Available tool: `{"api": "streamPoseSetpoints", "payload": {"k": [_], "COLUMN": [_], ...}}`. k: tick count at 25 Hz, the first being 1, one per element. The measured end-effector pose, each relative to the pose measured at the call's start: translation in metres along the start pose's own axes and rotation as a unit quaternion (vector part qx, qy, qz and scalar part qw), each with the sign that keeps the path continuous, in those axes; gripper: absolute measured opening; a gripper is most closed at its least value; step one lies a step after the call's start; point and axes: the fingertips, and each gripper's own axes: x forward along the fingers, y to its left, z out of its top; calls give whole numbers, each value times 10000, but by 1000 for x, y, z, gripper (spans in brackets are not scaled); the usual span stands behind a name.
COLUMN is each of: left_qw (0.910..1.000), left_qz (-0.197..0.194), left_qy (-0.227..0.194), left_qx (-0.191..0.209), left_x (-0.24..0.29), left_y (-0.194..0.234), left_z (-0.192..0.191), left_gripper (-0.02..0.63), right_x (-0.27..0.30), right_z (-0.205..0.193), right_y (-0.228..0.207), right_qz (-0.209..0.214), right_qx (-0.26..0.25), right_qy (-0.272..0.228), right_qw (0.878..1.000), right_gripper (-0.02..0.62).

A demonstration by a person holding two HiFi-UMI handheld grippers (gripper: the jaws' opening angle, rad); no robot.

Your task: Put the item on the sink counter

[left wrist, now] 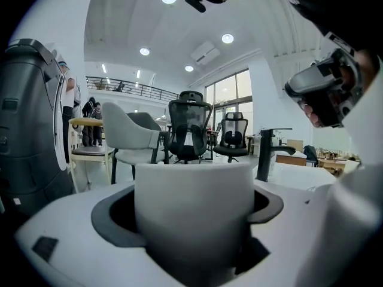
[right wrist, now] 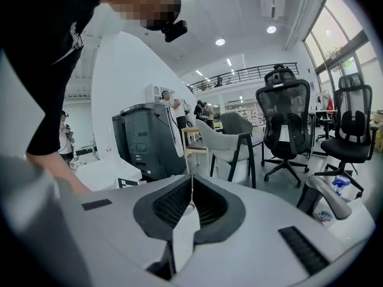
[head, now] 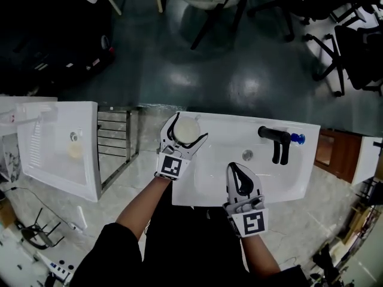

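**Left gripper on the cup, right gripper idle: placement close to its end**

**Left gripper** (head: 189, 126): your jaws stand spread around a white cup (left wrist: 192, 214) and press on its two sides. The cup fills the gap between the dark pads and sits upright.

**Right gripper** (head: 233, 167): your jaws are drawn together with the tips meeting, and nothing is between them. It hangs over the basin, nearer to you than the black faucet (head: 275, 137) and a little to its left.

**Cup, location:** it is over the back strip of the sink counter (head: 230, 126), on the same rear edge as the faucet. It is well to the faucet's left, at the corner farthest from it. In the left gripper view the faucet shows beyond the cup, to its right.

**Done, as judged:** you have the cup in hand and over the counter, so the carry looks finished.

**Not settled:** neither view shows whether the cup's base touches the counter or hangs just above it.

**Left to do, as judged:**
- Lower the cup if it is not yet down.
- Spread the left jaws to let it go.
- Draw the gripper back from that far-left corner without tipping the cup over the near rim.
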Motion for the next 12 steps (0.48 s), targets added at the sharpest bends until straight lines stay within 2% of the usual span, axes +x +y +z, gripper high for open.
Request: {"api": "streamPoseSetpoints", "payload": {"k": [4, 10, 12], "left_qw": [9999, 9995, 9993], "left_qz": [-95, -185, -197], "left_qy": [57, 243, 270], "left_qx": [-64, 67, 152], "left_x": [10, 16, 20], "left_y": [-2, -10, -14], "left_z": [-16, -23, -23], "left_gripper": [466, 466, 466], "right_x": [11, 0, -1], "right_z": [6, -11, -10], "right_y": [-11, -16, -17], "right_qz": [-193, -117, -133], "right_qx": [-64, 187, 172], "right_qy": [-48, 198, 131], "right_qw": [9998, 9996, 9997], "right_gripper": [34, 34, 32]}}
